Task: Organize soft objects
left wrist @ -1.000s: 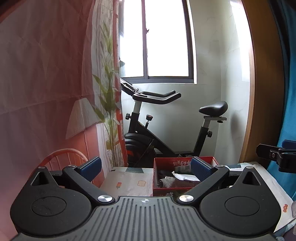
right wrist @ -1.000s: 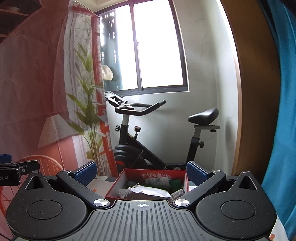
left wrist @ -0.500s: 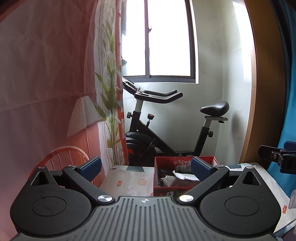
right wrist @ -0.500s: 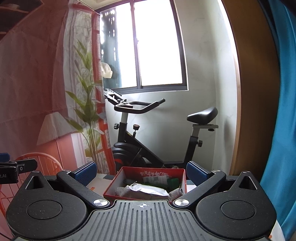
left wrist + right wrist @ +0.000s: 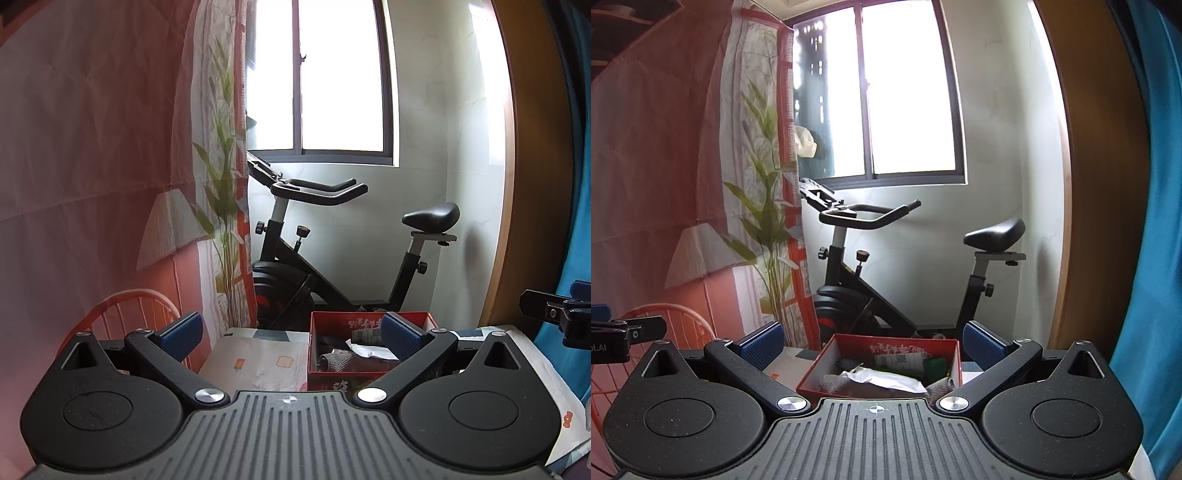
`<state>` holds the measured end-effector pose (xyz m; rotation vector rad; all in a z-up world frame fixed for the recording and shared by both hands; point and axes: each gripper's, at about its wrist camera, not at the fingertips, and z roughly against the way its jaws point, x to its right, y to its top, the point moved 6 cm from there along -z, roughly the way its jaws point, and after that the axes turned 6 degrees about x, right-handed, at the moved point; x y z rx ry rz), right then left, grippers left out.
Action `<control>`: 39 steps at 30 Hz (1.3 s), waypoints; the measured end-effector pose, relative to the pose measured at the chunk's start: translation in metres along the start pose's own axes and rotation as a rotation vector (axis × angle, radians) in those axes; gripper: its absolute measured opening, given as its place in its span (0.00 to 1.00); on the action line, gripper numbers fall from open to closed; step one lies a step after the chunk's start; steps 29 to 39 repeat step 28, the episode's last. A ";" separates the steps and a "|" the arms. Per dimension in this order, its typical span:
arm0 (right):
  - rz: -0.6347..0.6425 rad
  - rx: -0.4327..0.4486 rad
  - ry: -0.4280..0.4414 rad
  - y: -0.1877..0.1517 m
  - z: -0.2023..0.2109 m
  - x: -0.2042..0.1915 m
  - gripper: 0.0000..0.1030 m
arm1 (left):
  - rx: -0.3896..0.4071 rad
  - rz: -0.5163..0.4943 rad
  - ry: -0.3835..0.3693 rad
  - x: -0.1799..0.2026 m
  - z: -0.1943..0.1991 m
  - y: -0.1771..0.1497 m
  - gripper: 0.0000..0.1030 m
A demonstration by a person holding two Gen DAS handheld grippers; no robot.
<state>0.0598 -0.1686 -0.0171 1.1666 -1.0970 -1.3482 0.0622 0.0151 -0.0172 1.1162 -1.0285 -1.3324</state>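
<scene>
A red cardboard box (image 5: 334,384) (image 5: 816,369) sits on a table covered with a patterned cloth (image 5: 255,360). Inside it lie a grey knitted cloth (image 5: 338,363) (image 5: 834,384), a white crumpled bag (image 5: 886,380) (image 5: 364,349), a printed packet (image 5: 901,360) and a green item (image 5: 934,367). My left gripper (image 5: 291,334) hovers open over the table, its right finger in front of the box. My right gripper (image 5: 873,343) stands open above the box's near edge. Neither holds anything. The right gripper's side (image 5: 554,314) shows at the edge of the left wrist view.
A black exercise bike (image 5: 317,258) (image 5: 886,273) stands behind the table under a window (image 5: 340,77). A pink printed wall hanging (image 5: 92,166) covers the left. A red wire chair back (image 5: 136,306) rises at the table's left. Blue fabric (image 5: 1152,221) hangs on the right.
Both views have shifted slightly; the box sits a little lower and nearer in the right wrist view. The fingers of both grippers stay equally wide apart.
</scene>
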 end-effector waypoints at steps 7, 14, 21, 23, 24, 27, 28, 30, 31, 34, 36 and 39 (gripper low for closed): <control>-0.005 -0.004 0.004 -0.001 0.001 -0.002 1.00 | -0.001 0.007 0.004 -0.001 0.001 0.000 1.00; -0.006 -0.005 0.003 0.000 0.001 -0.001 1.00 | -0.006 0.013 0.006 0.000 0.000 0.000 1.00; -0.006 -0.009 0.005 -0.001 -0.001 -0.001 1.00 | -0.008 0.014 0.004 0.001 0.000 -0.001 1.00; -0.007 -0.009 0.004 -0.001 -0.001 -0.001 1.00 | -0.007 0.013 0.004 0.001 0.000 -0.001 1.00; -0.008 -0.009 0.004 -0.001 -0.001 -0.001 1.00 | -0.006 0.014 0.005 0.001 -0.001 -0.001 1.00; -0.011 -0.011 0.003 -0.001 -0.002 0.001 1.00 | -0.005 0.015 0.008 0.000 -0.001 -0.001 1.00; -0.012 -0.011 0.002 -0.001 -0.002 0.001 1.00 | -0.007 0.015 0.008 0.000 -0.001 -0.002 1.00; -0.012 -0.011 0.002 -0.001 -0.002 0.001 1.00 | -0.007 0.015 0.008 0.000 -0.001 -0.002 1.00; -0.012 -0.011 0.002 -0.001 -0.002 0.001 1.00 | -0.007 0.015 0.008 0.000 -0.001 -0.002 1.00; -0.012 -0.011 0.002 -0.001 -0.002 0.001 1.00 | -0.007 0.015 0.008 0.000 -0.001 -0.002 1.00; -0.012 -0.011 0.002 -0.001 -0.002 0.001 1.00 | -0.007 0.015 0.008 0.000 -0.001 -0.002 1.00; -0.012 -0.011 0.002 -0.001 -0.002 0.001 1.00 | -0.007 0.015 0.008 0.000 -0.001 -0.002 1.00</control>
